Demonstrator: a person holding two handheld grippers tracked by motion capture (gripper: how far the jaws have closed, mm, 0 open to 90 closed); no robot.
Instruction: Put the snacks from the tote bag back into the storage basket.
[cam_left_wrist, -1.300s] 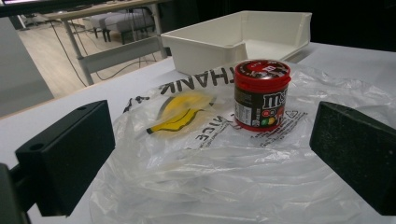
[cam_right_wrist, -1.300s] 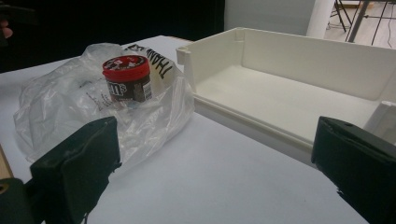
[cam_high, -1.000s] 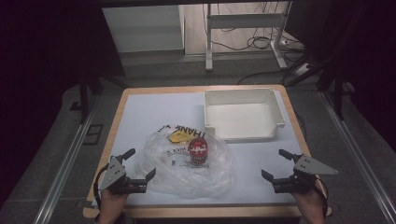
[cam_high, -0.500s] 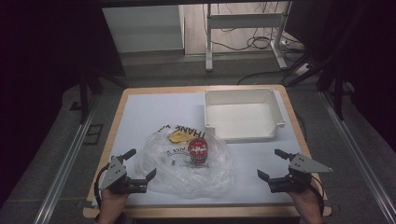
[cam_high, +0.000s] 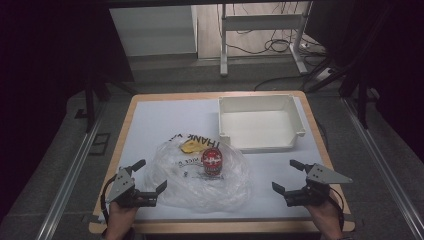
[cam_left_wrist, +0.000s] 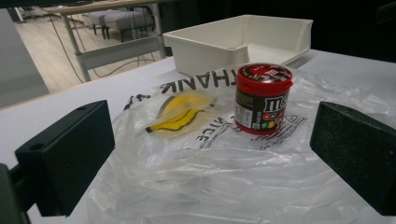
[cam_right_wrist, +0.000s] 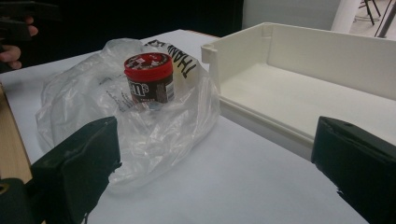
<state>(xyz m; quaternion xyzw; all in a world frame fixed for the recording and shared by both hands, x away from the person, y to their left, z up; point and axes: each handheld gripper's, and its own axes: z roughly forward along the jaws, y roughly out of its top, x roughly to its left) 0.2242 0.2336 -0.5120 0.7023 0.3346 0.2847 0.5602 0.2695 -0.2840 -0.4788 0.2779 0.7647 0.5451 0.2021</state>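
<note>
Lying between both hand-held grippers, plastic bag (cam_high: 200, 175) touches neither.

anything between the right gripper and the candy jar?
In the high view, bare white table cover, then the clear plastic bag around the candy jar. Right gripper sits clear of the bag, jaws open.

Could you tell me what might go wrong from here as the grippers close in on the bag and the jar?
The jar stands upright on the loose plastic bag; tugging the bag could tip it. The left gripper is open right at the bag's edge, so its fingers might pinch only thin film, which may slip or tear.
</note>
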